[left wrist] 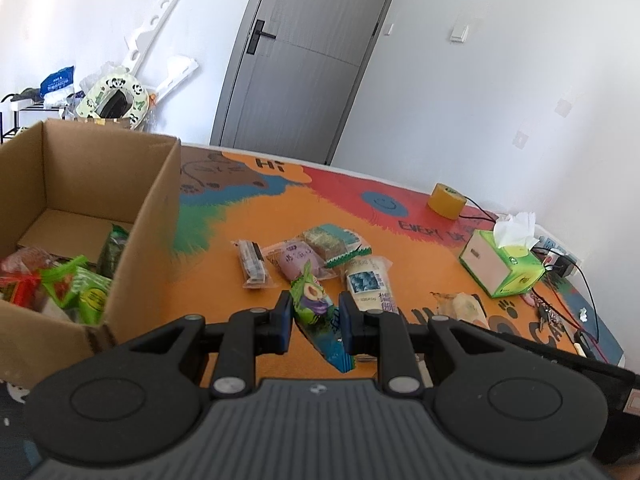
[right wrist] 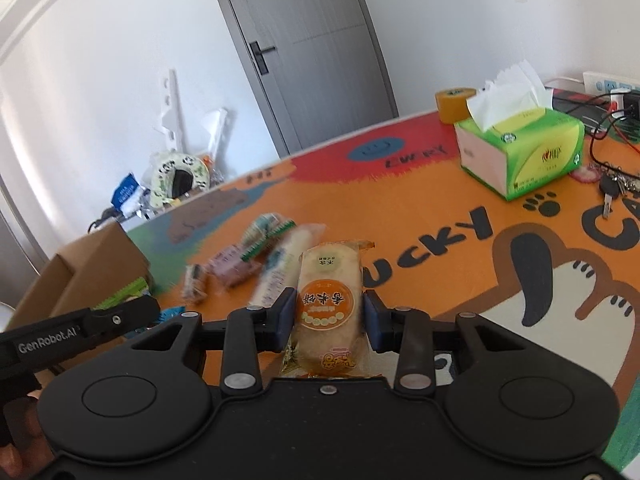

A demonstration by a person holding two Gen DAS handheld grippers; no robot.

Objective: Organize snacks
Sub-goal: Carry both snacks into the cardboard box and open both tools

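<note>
Between the right gripper point(right wrist: 327, 322) pads sits a rice cracker pack point(right wrist: 329, 300), pinched at its sides. Left gripper point(left wrist: 315, 323) pinches a green plum packet point(left wrist: 316, 312) by one edge. Its cardboard box point(left wrist: 132, 216) stands just left; four snacks point(left wrist: 308, 256) lie ahead. Slick wrappers could slip out, judging by the thin edge grip.

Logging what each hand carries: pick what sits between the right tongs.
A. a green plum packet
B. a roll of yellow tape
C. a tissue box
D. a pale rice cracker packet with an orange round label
D: in the right wrist view the right tongs close on the rice cracker packet, pale with an orange round label, lifted above the mat.
</note>
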